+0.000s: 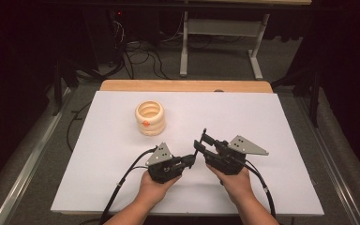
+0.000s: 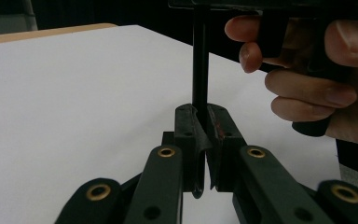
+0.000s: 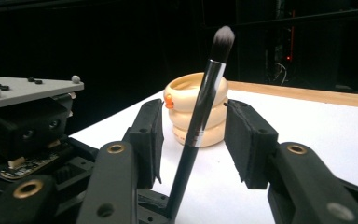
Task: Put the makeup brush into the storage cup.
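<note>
A black make-up brush (image 3: 200, 121) with a grey tip stands nearly upright over the white board. My left gripper (image 2: 204, 116) is shut on the lower end of the brush handle (image 2: 200, 60). In the high view the left gripper (image 1: 193, 159) points right, toward the right gripper (image 1: 209, 144). The right gripper (image 3: 193, 126) has one jaw on each side of the handle, with a gap on both sides, so it is open. A cream ribbed cup (image 1: 150, 117) with an orange mark stands farther back on the left, and in the right gripper view the cup (image 3: 179, 119) is behind the brush.
The white board (image 1: 262, 122) lies on a wooden table whose edge (image 1: 183, 86) runs along the back. Dark floor, cables and a white table frame (image 1: 225, 42) lie beyond. The hand (image 2: 307, 70) holding the right gripper is close on the right in the left gripper view.
</note>
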`<state>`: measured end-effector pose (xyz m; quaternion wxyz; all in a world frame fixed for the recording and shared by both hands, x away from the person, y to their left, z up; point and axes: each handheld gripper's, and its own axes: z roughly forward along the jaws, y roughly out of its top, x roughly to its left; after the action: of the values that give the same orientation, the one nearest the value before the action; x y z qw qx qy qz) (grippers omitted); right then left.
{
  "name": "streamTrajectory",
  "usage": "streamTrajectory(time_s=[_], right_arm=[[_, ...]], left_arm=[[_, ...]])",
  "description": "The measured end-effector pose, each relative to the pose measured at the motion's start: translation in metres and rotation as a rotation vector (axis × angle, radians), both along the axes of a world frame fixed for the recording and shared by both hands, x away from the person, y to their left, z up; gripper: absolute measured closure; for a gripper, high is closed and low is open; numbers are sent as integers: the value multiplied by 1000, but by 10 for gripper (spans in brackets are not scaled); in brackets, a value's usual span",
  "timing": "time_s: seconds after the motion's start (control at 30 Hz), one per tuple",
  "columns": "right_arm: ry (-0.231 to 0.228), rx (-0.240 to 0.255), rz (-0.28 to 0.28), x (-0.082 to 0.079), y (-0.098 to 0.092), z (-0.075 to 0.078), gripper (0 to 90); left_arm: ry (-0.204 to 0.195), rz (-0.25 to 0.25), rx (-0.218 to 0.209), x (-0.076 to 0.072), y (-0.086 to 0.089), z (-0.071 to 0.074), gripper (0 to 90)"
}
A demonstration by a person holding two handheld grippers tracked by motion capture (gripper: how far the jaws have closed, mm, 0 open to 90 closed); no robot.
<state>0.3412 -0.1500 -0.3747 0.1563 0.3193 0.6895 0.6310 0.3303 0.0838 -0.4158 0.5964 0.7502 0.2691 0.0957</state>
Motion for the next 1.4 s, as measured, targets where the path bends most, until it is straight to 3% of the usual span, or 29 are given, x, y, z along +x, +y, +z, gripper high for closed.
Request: streamTrajectory(time_s=[0.1,0.47,1.4], right_arm=[[0,-6,4,1,-1,-1,625],[38,49,7,4,-4,-3,694],[55,59,7,3,-2,-6,807]], left_arm=[[4,8,0,2,0,-2,837],[-7,17,-6,0,-1,-3,837],[-15,34,-2,-1,-3,-4,837]])
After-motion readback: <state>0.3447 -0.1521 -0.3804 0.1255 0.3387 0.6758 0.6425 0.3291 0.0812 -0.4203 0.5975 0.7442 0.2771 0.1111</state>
